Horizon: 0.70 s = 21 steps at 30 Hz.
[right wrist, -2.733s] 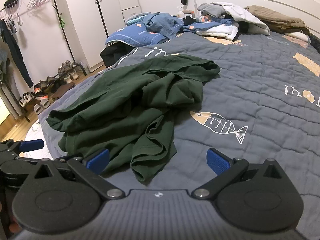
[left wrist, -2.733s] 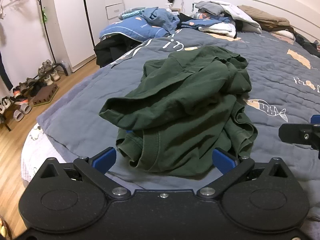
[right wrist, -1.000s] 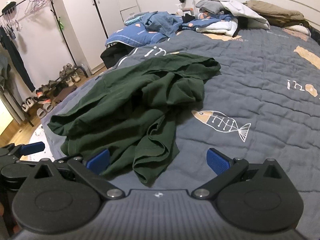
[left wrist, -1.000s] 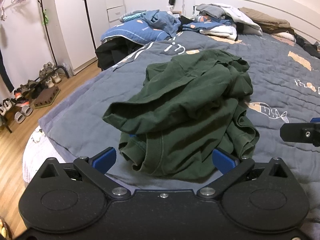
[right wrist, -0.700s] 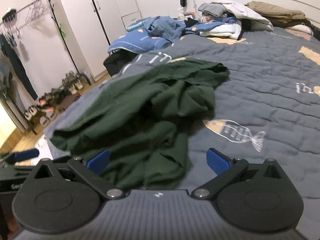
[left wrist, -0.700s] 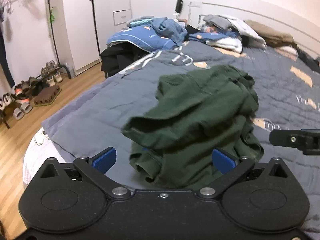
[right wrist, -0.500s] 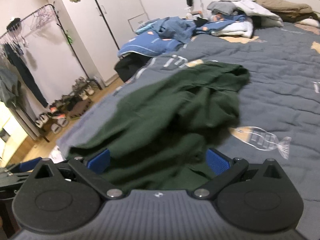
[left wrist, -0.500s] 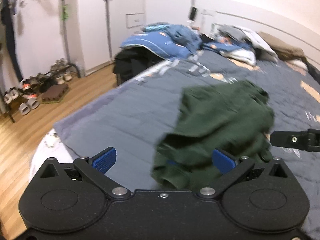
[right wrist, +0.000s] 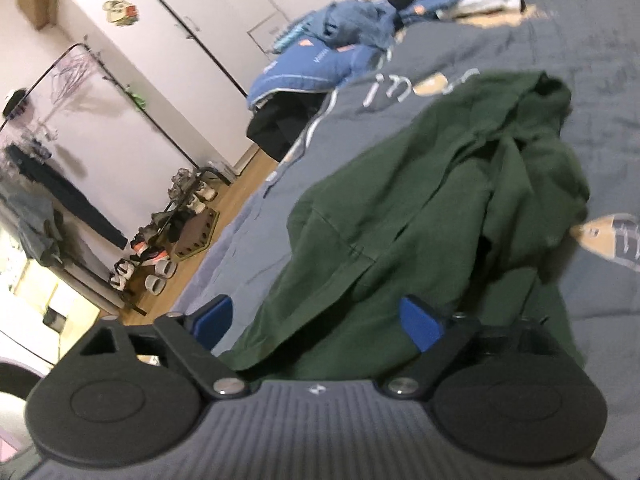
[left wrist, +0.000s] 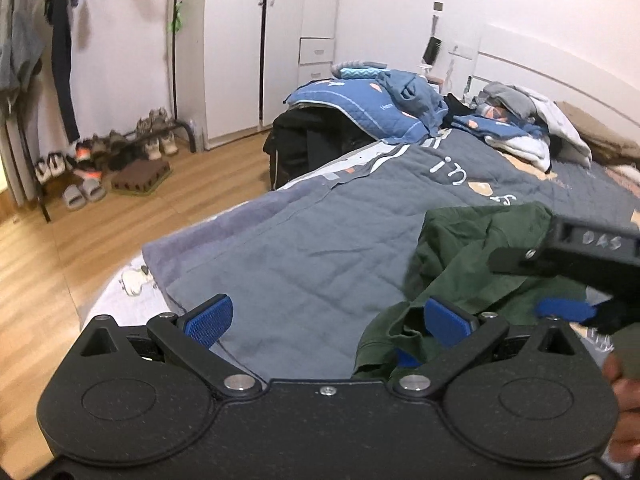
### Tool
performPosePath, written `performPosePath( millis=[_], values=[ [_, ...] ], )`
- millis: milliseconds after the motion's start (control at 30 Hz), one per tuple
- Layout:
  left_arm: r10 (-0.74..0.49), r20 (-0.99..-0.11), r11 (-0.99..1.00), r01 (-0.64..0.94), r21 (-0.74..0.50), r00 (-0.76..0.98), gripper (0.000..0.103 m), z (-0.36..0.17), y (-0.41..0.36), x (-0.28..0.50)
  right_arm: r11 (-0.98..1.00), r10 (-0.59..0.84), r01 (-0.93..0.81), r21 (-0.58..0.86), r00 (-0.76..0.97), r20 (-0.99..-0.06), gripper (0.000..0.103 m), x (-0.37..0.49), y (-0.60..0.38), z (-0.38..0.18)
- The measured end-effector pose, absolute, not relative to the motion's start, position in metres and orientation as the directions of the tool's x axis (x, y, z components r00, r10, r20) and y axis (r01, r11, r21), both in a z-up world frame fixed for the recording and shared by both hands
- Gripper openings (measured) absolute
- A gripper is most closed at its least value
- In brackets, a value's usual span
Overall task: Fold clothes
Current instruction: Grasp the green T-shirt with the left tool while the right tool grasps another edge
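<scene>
A crumpled dark green garment (right wrist: 432, 208) lies on the grey quilted bed (left wrist: 320, 248). My right gripper (right wrist: 316, 320) hangs low over its near edge, tilted. Its jaws are closing, with the garment's hem between the blue pads (right wrist: 420, 322), which do not press on it. In the left wrist view the green garment (left wrist: 472, 264) sits at the right. My left gripper (left wrist: 328, 320) is open over bare quilt, its right pad (left wrist: 450, 316) at the garment's edge. The right gripper (left wrist: 540, 286) reaches in from the right above the cloth, a hand (left wrist: 620, 400) behind it.
Piled blue, white and grey clothes (left wrist: 500, 120) cover the head of the bed. A dark bag (left wrist: 304, 148) stands at the bed's far side. Left of the bed are a wooden floor (left wrist: 80, 264), a shoe rack (left wrist: 112, 152), a clothes rail (left wrist: 48, 60) and white wardrobes (left wrist: 260, 40).
Both views have swung to the left and rolled. The green garment has slid to the right in the left view. The right gripper has come down close over the garment's near edge.
</scene>
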<state>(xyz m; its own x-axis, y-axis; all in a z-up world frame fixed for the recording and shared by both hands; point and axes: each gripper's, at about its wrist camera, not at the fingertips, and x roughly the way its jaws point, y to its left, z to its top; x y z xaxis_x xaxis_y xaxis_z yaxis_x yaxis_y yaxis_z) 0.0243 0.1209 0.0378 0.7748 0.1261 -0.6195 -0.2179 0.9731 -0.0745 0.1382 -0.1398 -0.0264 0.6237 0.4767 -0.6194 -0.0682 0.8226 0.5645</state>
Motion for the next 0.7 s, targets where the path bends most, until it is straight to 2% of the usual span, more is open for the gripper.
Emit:
performPosePath(
  millis=[67,167,233,300,367,433,500,567,633,700],
  values=[
    [0.116,-0.624,0.970,-0.224,-0.097,0.773,0.103,0.038,0.124,0.024,0.819,0.464,-0.034,0.573,0.626,-0.626,0.081,0.141,-0.140,-0.030],
    [0.103,-0.628,0.965,-0.231,-0.125,0.771,0.103,0.038,0.128,0.024,0.796,0.467,-0.012,0.605,0.648,-0.601,0.053,0.141,-0.140,-0.029],
    [0.095,-0.630,0.963,-0.232,-0.139,0.771,0.103,0.038,0.129,0.024,0.785,0.475,-0.007,0.619,0.649,-0.595,0.030,0.143,-0.137,-0.028],
    [0.088,-0.634,0.961,-0.233,-0.148,0.768,0.103,0.037,0.130,0.024,0.780,0.479,0.001,0.626,0.642,-0.598,0.020,0.146,-0.134,-0.030],
    [0.083,-0.635,0.961,-0.231,-0.154,0.768,0.103,0.037,0.130,0.023,0.768,0.488,0.012,0.640,0.636,-0.598,0.020,0.149,-0.133,-0.034],
    [0.079,-0.633,0.960,-0.230,-0.160,0.770,0.103,0.038,0.130,0.023,0.752,0.496,0.031,0.659,0.631,-0.596,0.027,0.150,-0.134,-0.039],
    [0.076,-0.633,0.959,-0.230,-0.164,0.770,0.103,0.038,0.130,0.023,0.734,0.500,0.045,0.678,0.639,-0.584,0.027,0.149,-0.133,-0.044],
    [0.076,-0.635,0.959,-0.230,-0.164,0.769,0.103,0.037,0.130,0.024,0.745,0.489,0.034,0.667,0.651,-0.580,0.022,0.147,-0.132,-0.044],
    [0.068,-0.637,0.958,-0.229,-0.174,0.768,0.103,0.036,0.131,0.026,0.745,0.480,0.033,0.666,0.668,-0.569,0.008,0.145,-0.134,-0.040],
    [0.057,-0.638,0.956,-0.226,-0.186,0.768,0.103,0.036,0.132,0.026,0.731,0.473,0.038,0.681,0.690,-0.547,0.003,0.141,-0.140,-0.034]
  ],
)
